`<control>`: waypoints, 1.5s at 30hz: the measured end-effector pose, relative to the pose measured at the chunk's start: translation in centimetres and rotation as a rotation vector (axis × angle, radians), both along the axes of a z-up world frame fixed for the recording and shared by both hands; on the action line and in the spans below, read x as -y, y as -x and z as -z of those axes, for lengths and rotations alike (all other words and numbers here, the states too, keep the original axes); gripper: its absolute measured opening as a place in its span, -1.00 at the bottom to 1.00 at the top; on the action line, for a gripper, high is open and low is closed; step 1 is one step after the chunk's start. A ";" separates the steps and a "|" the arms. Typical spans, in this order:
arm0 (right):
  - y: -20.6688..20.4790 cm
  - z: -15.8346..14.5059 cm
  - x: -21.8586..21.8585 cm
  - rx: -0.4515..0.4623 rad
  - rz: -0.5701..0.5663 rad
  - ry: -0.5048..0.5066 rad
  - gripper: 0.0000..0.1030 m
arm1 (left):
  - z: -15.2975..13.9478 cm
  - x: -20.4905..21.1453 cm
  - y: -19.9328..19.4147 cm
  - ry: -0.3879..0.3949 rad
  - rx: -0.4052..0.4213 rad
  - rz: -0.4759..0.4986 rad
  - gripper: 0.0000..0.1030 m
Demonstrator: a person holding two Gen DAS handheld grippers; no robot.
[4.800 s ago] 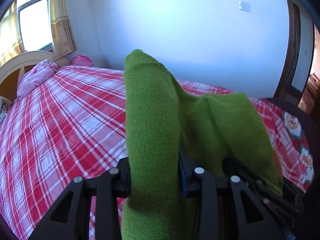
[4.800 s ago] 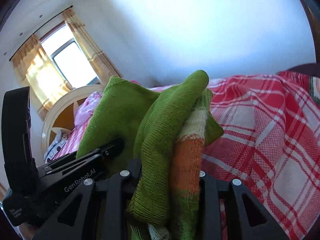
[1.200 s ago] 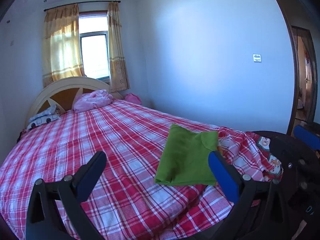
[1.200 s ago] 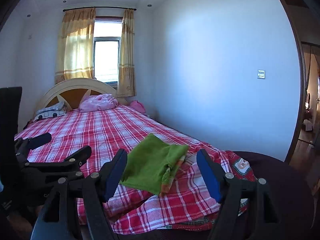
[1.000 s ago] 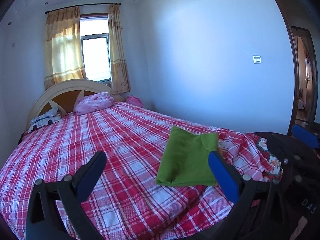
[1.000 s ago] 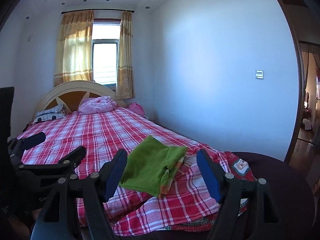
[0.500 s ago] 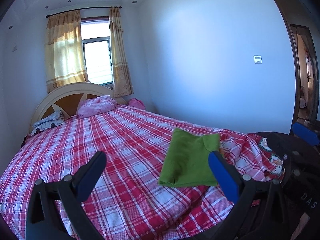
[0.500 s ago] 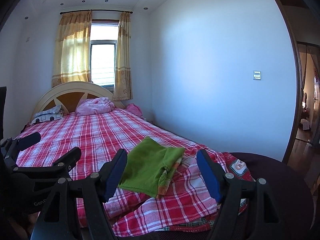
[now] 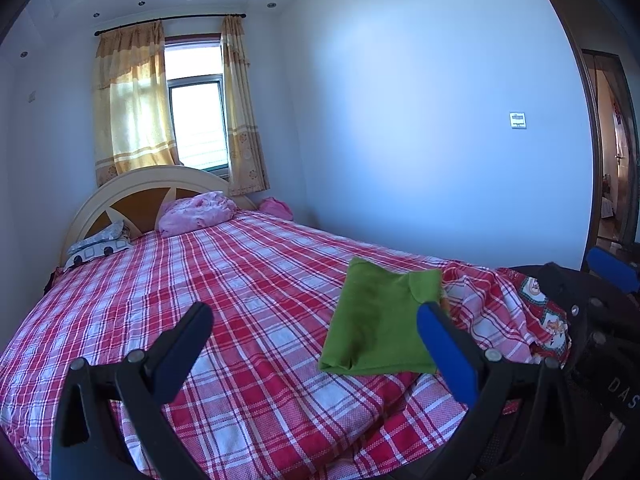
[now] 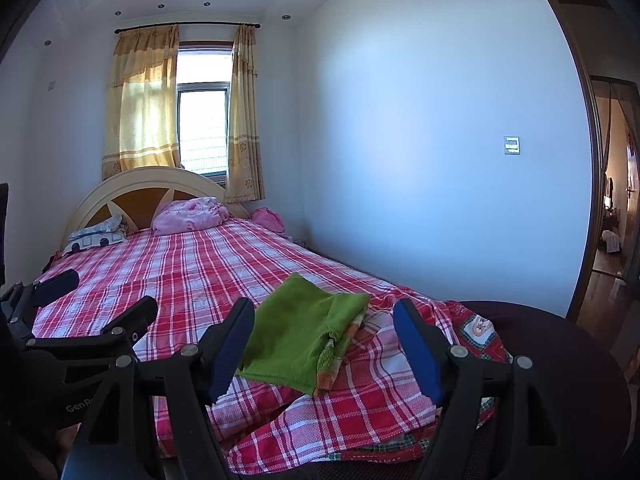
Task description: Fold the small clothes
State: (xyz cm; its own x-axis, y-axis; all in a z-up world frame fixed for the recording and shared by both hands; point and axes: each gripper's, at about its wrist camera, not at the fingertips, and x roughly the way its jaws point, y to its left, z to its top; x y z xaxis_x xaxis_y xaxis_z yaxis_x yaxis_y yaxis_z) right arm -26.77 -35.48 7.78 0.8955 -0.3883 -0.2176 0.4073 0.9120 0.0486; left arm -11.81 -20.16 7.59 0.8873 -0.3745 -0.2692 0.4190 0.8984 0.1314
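Observation:
A folded green knit garment (image 9: 380,320) lies flat on the red plaid bed (image 9: 240,292) near its foot; in the right wrist view (image 10: 304,328) an orange and white edge shows on its right side. My left gripper (image 9: 316,320) is open and empty, held back from the bed with the garment past its right finger. My right gripper (image 10: 324,316) is open and empty, with the garment seen between its fingers but farther off. The left gripper also shows at the left of the right wrist view (image 10: 100,304).
A pink bundle (image 9: 196,214) and a patterned pillow (image 9: 100,244) lie by the headboard (image 9: 132,192). A wall runs along the bed's right side. A dark rounded object (image 10: 560,344) sits at the foot of the bed. A doorway (image 10: 612,184) opens at the far right.
Earlier both grippers were shut on the green garment held up close. Now it lies folded on the bed and both grippers are open and drawn back, still drifting slightly away.

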 end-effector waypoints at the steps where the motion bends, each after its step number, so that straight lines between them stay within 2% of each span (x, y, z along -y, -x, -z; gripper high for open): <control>1: 0.0 0.0 0.0 -0.001 -0.001 0.000 0.42 | 0.0 0.0 0.0 0.000 -0.001 0.000 1.00; 26: 0.1 0.2 -0.4 0.003 -0.001 -0.006 0.42 | 0.1 -0.2 -0.1 -0.007 0.003 -0.008 1.00; 36: 0.2 0.3 -0.5 -0.003 0.008 -0.015 0.42 | 0.1 0.1 0.2 -0.044 0.054 -0.034 1.00; 45: 0.0 0.4 -0.4 -0.012 0.006 -0.025 0.42 | 0.5 0.0 -0.4 -0.034 -0.020 0.022 1.00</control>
State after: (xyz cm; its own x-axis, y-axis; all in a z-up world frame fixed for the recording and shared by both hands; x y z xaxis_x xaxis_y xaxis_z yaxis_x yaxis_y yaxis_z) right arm -26.74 -35.10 7.33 0.8905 -0.3877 -0.2382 0.4131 0.9083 0.0659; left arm -11.39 -20.17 7.10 0.8732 -0.3842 -0.2999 0.4415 0.8841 0.1531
